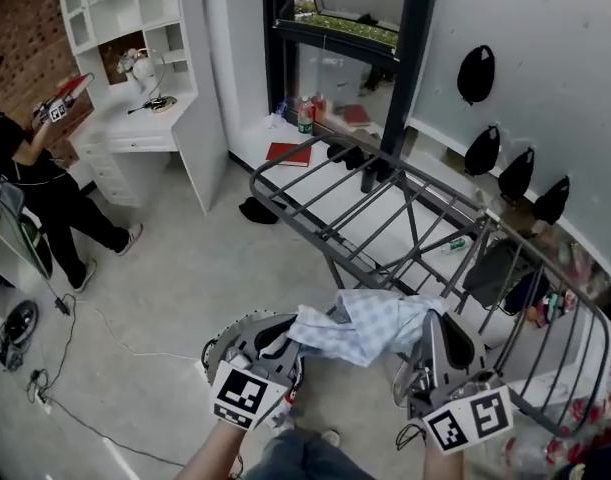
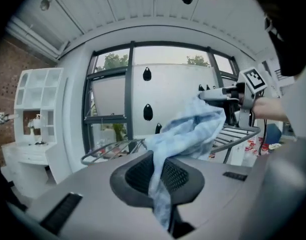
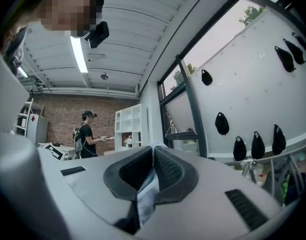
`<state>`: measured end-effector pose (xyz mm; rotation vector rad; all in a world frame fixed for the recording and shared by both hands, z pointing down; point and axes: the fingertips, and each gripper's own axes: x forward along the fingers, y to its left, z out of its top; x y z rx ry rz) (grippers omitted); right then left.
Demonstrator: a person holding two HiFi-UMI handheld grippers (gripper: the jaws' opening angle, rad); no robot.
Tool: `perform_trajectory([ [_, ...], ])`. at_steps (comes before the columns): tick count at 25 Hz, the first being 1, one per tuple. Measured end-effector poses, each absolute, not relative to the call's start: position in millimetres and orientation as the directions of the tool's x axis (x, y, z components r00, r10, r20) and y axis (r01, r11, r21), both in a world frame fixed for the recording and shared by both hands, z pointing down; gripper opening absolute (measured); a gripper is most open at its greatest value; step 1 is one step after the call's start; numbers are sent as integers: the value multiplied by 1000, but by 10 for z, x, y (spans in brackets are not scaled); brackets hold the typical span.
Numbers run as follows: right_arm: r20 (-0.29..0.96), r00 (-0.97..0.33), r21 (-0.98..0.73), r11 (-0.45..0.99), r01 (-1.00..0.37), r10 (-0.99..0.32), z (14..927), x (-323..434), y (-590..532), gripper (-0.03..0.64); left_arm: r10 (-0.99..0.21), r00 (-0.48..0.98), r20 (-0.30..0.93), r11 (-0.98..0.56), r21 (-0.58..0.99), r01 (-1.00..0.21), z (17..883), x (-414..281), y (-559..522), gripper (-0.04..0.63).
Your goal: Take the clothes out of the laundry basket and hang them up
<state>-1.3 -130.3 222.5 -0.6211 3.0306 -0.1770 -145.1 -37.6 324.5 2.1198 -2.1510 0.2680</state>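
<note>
Laundry mid-journey — a pale blue checked garment [image 1: 360,326] is held aloft between two hand-held grippers, just short of the grey drying rack [image 1: 385,203] and not yet laid on its bars. The left gripper [image 2: 158,176] is clamped on one end of the fabric, which is seen passing between its closed jaws. The right gripper [image 3: 153,171] is likewise pinched onto the other end, a fold of cloth being trapped between its pads. The garment is slung loosely between the two, clear of the floor. The lifting-out is judged done for this piece — the draping over the rack is left. The rack's upper bars are seen bare. The laundry basket is shown in no view, so the number of clothes left cannot be told.
</note>
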Motion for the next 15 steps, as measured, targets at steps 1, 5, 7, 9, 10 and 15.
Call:
perform_trajectory([
  [1,-26,-908,-121,903,-412,-417,2199,107,-1322,13,-982,4,187,-15,-59,-998,3109,-1369,-436,34],
  [5,-65,-860,-114,860,-497,-506,2045,560,-1334,14,-987,105,119,-115,-84,-990,2621,-1008,-682,34],
  [7,-86,-832,-98,836,-540,-548,1908,749,-1303,14,-983,166,79,-173,-91,-981,2390,-821,-784,34],
  [9,-105,-802,-74,809,-583,-588,1777,990,-1313,14,-973,222,62,-228,-100,-969,2245,-594,-919,34],
  [10,-114,-784,-61,792,-607,-610,1722,1151,-1340,14,-967,249,59,-254,-109,-961,2199,-449,-1008,34],
  [15,-139,-667,-26,676,-736,-732,1560,2090,-1491,14,-918,394,40,-396,-117,-911,2040,389,-1422,34],
])
